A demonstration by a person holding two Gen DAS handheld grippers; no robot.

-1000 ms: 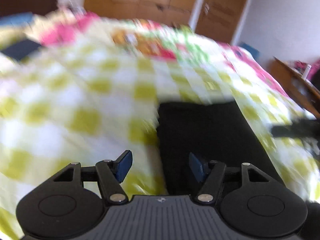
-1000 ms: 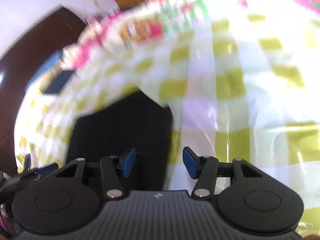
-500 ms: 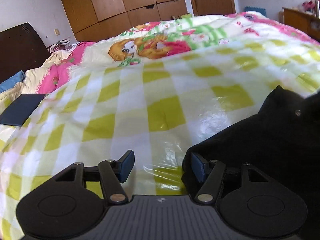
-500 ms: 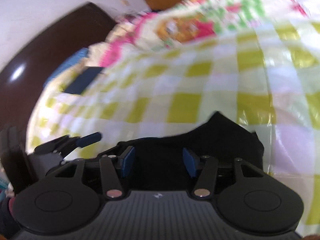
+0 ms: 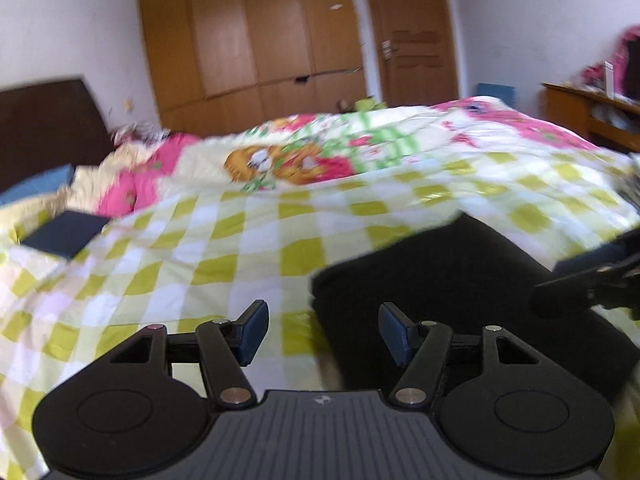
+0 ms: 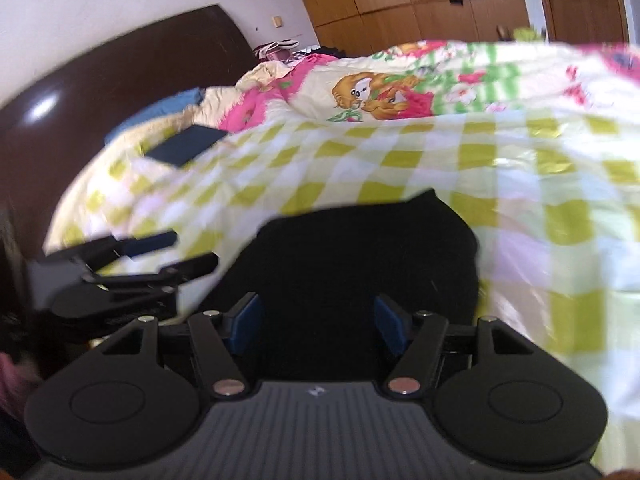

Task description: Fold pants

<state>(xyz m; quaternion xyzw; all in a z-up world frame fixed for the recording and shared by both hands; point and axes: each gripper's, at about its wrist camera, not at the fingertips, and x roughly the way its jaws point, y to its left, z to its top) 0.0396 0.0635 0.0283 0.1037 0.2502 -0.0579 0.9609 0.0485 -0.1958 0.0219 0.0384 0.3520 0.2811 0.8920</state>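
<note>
The black pants (image 5: 452, 280) lie in a compact folded block on the green-and-white checked bed cover (image 5: 224, 256); they also show in the right wrist view (image 6: 360, 256). My left gripper (image 5: 320, 334) is open and empty, above the pants' left edge. My right gripper (image 6: 318, 326) is open and empty, over the near part of the pants. Each gripper shows in the other's view: the right one at the right edge (image 5: 596, 280), the left one at the left (image 6: 132, 268).
A dark blue flat object (image 5: 64, 234) lies on the bed at far left. A cartoon-print quilt (image 5: 304, 156) covers the far part of the bed. A dark headboard (image 6: 100, 92), wooden wardrobes (image 5: 256, 28) and a desk (image 5: 592, 112) stand around.
Both grippers have lifted and tilted up, so more of the room shows. The pants lie unmoved on the bed. Both grippers stay open.
</note>
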